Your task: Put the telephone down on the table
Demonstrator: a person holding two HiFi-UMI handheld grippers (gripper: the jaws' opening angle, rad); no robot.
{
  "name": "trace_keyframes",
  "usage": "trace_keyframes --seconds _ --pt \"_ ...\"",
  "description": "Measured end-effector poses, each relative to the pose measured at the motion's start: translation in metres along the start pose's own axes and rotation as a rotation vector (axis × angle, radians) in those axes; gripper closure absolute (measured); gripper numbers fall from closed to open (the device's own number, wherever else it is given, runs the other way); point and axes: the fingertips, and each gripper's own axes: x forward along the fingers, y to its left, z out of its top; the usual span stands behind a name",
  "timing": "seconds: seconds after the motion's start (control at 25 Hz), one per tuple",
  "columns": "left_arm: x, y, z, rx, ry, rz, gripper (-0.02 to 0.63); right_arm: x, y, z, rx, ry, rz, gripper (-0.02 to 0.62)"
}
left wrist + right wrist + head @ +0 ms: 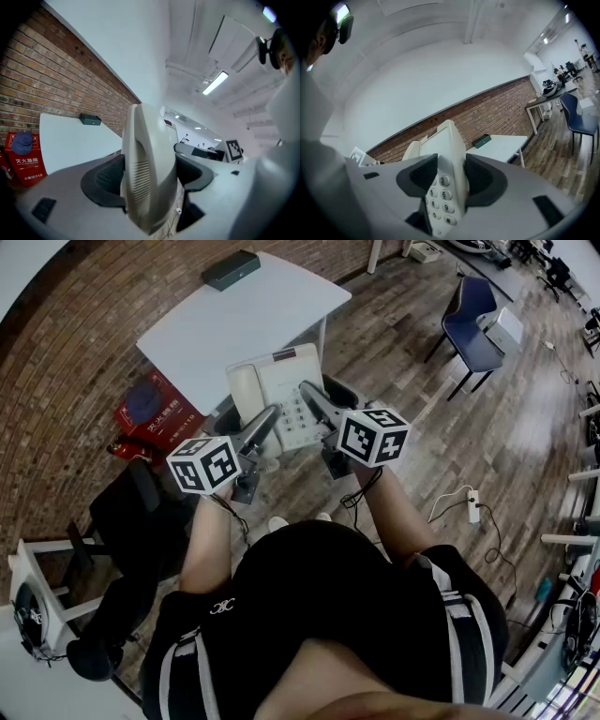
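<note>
The telephone sits between the left gripper and right gripper, just before the table; a box lies at its far edge, a chair well right.

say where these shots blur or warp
Head view: heavy fisheye bend, dark corners. Left gripper view: the cream plastic desk telephone looms close and soft; the ceiling strip light blows out. Right gripper view: its keypad digits are readable, rim vignetted.

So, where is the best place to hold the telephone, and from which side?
By its two thin side edges, one gripper from each side. The telephone is wide and flat, so the left gripper clamps the handset side and the right gripper the keypad side.
</note>
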Motion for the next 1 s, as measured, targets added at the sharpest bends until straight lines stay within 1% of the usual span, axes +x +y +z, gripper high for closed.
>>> trace_keyframes --seconds 0.24,0.4,0.56,0.8,0.92,1.0 --pt "0.000 -0.013 -0.006 0.002 0.004 0.003 0.261 -0.014 -0.002 0.000 0.004 -0.005 -0.006 0.425" --pt "0.002 -0.011 -0.007 -0.004 0.008 0.011 0.261 -0.012 -0.005 -0.002 0.019 0.001 -0.006 0.423" --pt "0.007 -0.020 -0.013 0.015 0.014 0.017 0.262 -0.021 -0.012 -0.002 0.031 -0.015 -0.007 0.410" --pt "0.013 -0.023 -0.014 0.017 0.010 0.014 0.262 -0.023 -0.018 0.001 0.017 -0.022 -0.002 0.410" --pt "0.012 -0.017 -0.010 0.015 0.006 0.011 0.262 -0.017 -0.015 0.002 0.017 -0.024 0.003 0.410" --pt "0.017 -0.026 -0.013 0.018 0.004 0.011 0.262 -0.025 -0.021 0.004 0.015 -0.025 0.011 0.410"
